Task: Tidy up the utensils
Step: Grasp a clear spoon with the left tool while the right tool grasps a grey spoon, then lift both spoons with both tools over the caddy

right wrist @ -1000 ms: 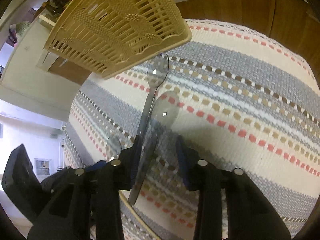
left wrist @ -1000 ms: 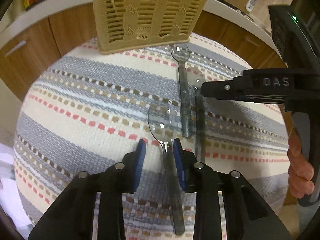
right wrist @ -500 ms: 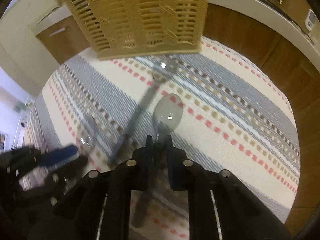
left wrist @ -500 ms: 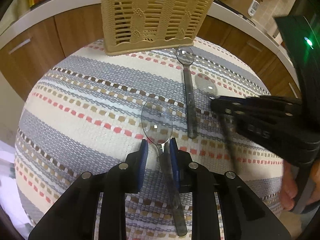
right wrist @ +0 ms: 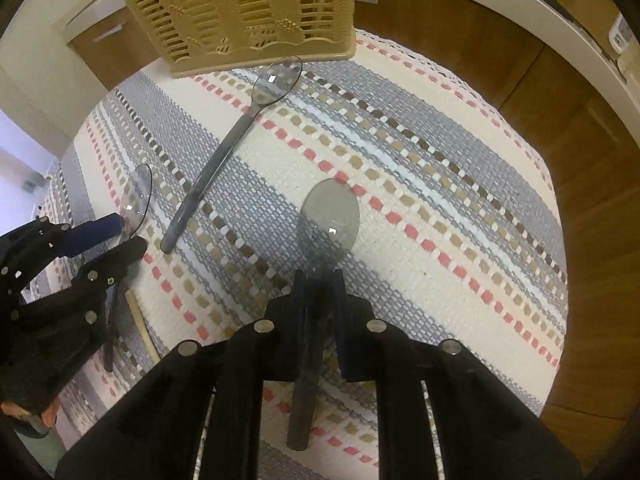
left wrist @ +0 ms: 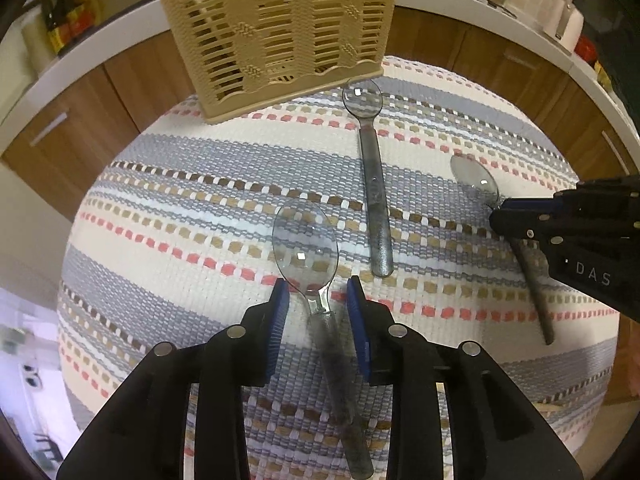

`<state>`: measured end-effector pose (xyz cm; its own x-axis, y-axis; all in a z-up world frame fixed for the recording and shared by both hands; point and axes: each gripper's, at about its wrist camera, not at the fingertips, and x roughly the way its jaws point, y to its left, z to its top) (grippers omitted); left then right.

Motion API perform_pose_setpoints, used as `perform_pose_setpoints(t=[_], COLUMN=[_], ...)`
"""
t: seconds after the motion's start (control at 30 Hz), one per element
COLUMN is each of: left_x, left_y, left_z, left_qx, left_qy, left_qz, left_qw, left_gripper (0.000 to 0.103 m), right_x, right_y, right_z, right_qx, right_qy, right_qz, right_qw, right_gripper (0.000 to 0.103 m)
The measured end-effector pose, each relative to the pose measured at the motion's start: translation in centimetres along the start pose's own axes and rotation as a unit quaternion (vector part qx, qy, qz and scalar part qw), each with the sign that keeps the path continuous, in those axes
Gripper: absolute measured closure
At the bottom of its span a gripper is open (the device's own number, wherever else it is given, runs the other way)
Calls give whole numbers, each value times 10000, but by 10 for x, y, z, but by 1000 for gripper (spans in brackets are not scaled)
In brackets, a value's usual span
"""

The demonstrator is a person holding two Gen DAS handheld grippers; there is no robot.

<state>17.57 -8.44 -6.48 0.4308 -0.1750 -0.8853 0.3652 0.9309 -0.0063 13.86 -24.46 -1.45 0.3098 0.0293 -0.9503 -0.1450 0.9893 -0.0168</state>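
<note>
Three clear grey plastic spoons are in play on a striped woven mat. My left gripper (left wrist: pixel 318 300) is open; its fingers straddle the neck of one spoon (left wrist: pixel 306 248) with gaps on both sides. My right gripper (right wrist: pixel 318 280) is shut on a second spoon (right wrist: pixel 330 216) at its neck; it also shows in the left wrist view (left wrist: pixel 476 178). A third spoon (left wrist: pixel 370 168) lies on the mat between them, bowl near the beige slotted utensil basket (left wrist: pixel 276 20). The basket also shows in the right wrist view (right wrist: pixel 248 8).
The striped mat (left wrist: pixel 180 200) covers a round table. Wooden cabinets and a white counter (left wrist: pixel 480 4) curve behind the basket. A thin wooden stick (right wrist: pixel 142 330) lies at the mat's left edge in the right wrist view.
My left gripper's fingers have opened wider around the spoon neck. My right gripper stays shut on its spoon, and the view has tilted with the spoon held in it.
</note>
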Motion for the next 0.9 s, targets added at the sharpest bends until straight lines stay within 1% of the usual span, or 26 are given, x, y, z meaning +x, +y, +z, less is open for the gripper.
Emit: perform_pose_setpoints(t=[0.1,0.27,0.4,0.47,0.5,0.57,0.67,0.83,0.9], left_x=[2,4,7,8,8,8,7,4,1], left_y=[-1,-1,-3,-4,-5,-7,-11,-12,-6], left_z=[3,8,13,14,14,14,15,12,10], left_qx=[-10,53,129,157,176,224,237,111,15], left_qy=[95,327,500,525,528,513,471,349,237], left_qz=[7,45,88,110,98,145,213,118,-60], left_qw=[10000,9994,9986,9984,9984,9983,9984,9993,9997], left_gripper=[75,75,75,75,78,81,92,93,93], right_x=[2,14,16,16,16,15,14,13,12], right_y=[6,15,14,15,17,22,24,16,8], right_z=[4,26,35,36,36,35,33,36,32], right_qx=[-133,-230,-296,-386,-427,-542,-618,-503,-452], right_qy=[135,480,616,614,590,489,376,265,197], right_qz=[-45,105,138,72,31,-74,-92,172,290], right_qw=[9998,9985,9976,9973,9973,9973,9973,9982,9984], right_gripper=[89,89,89,89,89,91,92,93,93])
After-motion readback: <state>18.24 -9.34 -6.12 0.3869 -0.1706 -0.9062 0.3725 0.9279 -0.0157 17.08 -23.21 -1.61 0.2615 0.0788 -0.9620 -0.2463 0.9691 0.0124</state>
